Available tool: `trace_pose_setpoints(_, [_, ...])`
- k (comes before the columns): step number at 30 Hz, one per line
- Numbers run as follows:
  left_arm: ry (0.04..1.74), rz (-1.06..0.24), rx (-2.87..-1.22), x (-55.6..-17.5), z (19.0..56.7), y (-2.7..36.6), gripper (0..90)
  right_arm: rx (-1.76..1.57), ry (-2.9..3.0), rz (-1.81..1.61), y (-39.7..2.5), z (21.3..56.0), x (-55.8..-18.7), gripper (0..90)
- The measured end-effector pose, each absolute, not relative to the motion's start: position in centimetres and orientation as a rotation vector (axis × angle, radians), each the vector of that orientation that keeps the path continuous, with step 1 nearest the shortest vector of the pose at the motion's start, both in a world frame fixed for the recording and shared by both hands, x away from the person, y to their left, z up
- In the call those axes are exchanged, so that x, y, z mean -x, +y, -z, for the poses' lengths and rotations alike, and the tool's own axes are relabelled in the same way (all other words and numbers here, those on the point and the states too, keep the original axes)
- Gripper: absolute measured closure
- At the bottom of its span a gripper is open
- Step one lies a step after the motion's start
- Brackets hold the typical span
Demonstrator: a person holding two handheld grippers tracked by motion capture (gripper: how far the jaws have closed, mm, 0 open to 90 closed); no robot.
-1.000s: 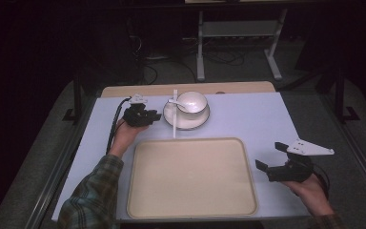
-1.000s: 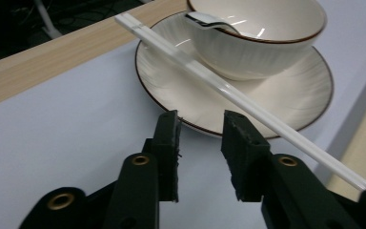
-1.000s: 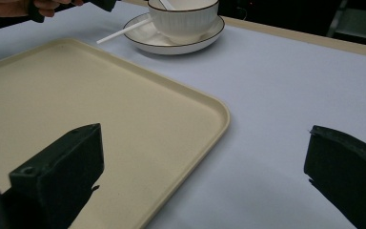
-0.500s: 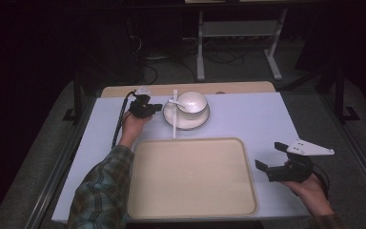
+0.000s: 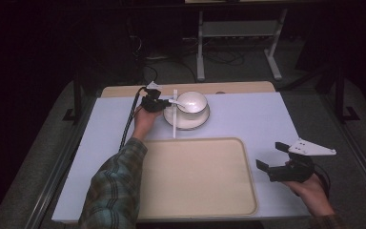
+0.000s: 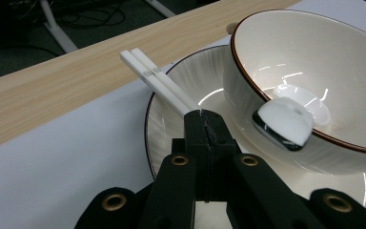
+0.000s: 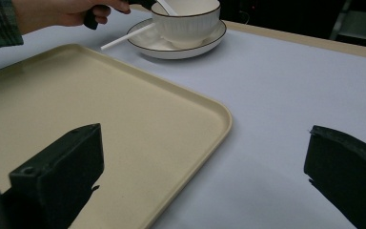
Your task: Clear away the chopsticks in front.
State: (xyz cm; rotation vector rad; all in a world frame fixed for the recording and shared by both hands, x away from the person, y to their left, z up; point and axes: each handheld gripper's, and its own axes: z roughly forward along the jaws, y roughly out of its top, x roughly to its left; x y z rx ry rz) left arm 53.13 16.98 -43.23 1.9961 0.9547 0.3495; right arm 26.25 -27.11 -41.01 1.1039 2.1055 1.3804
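The left gripper [image 6: 201, 114] has its jaws clenched together, tips right at the chopsticks [image 6: 159, 82] that lie across the left rim of the plate [image 6: 171, 90]. It cannot be told whether they pinch a chopstick or merely touch it.

The risk is a shallow, off-centre hold. A thin, smooth stick taken near one end would likely swivel or slip out when lifted, and its partner could roll off the plate onto the surface. The bowl [image 6: 324, 71] sits on the plate at the far side of the surface, with the spoon [image 6: 286, 121] leaning on its rim just beside the jaws; a careless sweep could knock the spoon out.

The right gripper [image 5: 279, 164] hovers released, jaws wide apart and empty, near the right edge of the tray [image 5: 195, 181].
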Motion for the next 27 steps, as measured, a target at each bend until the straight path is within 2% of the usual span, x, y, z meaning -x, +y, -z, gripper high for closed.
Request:
trace_pose_setpoints(7, [0.98,-0.375,-1.996,-53.6,43.6,16.7,89.8,-1.104,2.102,-1.385,-27.2,41.0,-26.2,0.0])
trace_pose_setpoints(27, [0.978,-0.305,-1.992,-53.9,44.9,16.1,89.9,-1.101,2.106,-1.387,-27.1,41.0,-26.3,0.0])
